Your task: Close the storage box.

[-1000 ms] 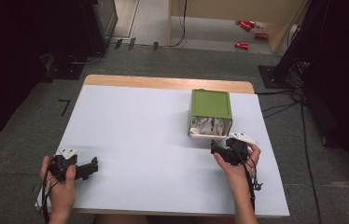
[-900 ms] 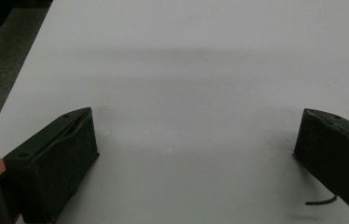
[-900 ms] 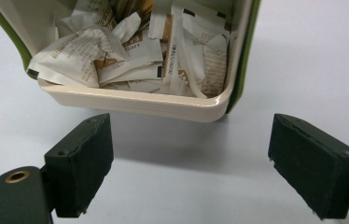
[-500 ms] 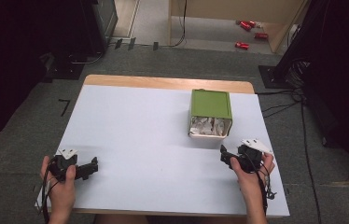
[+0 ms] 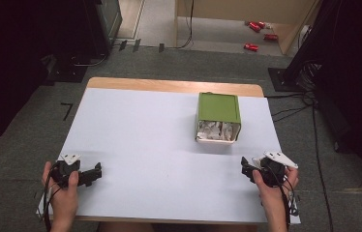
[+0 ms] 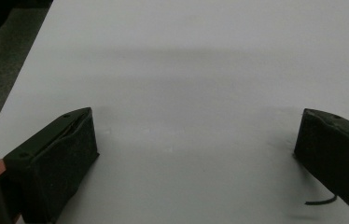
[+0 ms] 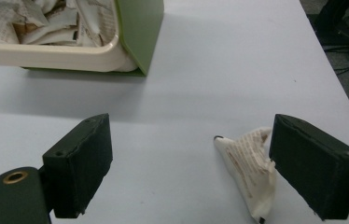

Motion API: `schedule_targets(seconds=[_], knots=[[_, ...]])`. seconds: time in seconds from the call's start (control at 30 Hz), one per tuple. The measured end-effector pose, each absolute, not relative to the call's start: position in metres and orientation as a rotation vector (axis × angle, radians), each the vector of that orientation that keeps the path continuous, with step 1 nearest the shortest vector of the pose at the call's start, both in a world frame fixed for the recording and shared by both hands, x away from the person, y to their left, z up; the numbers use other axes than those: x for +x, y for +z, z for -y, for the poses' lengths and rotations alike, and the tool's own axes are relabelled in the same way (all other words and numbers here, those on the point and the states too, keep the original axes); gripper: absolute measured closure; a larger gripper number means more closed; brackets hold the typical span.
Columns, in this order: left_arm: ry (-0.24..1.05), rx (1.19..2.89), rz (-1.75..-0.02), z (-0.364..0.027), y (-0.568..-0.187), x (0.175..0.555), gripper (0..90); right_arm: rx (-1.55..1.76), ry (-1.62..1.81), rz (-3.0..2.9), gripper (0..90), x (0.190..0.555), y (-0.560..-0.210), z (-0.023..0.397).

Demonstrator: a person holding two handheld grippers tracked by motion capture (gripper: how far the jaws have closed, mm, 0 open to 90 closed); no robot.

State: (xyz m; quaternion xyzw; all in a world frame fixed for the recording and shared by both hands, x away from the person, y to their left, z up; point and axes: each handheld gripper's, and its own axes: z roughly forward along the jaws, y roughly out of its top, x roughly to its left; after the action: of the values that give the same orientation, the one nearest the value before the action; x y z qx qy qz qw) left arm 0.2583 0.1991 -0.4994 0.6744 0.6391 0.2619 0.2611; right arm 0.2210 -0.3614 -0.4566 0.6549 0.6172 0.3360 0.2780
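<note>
Left gripper rests on the white table well to the near left of the green box, jaws spread wide with bare tabletop between them. The green box lies tipped on its side toward the far right of the table, its cream-rimmed mouth showing crumpled paper. Right gripper sits near-right of the box, jaws wide, a crumpled paper scrap lying on the table against the inner face of one jaw.
</note>
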Motion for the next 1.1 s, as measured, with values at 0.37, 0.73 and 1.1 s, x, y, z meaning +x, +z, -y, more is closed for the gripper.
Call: schedule_targets(seconds=[0.37, 0.73, 1.1], knots=[[0.709, 1.826, -1.73, -0.199, -0.499, 0.258, 0.0, 1.777, 0.868, -1.645, 14.0, 0.209, -0.465, 0.38], [0.709, 1.826, -1.73, -0.199, -0.499, 0.258, 0.0, 1.82, 0.826, -1.63, 14.2, 0.201, -0.478, 0.396], [0.709, 1.826, -1.731, -0.199, -0.499, 0.258, 0.0, 1.864, 0.778, -1.606, 14.2, 0.194, -0.489, 0.413]])
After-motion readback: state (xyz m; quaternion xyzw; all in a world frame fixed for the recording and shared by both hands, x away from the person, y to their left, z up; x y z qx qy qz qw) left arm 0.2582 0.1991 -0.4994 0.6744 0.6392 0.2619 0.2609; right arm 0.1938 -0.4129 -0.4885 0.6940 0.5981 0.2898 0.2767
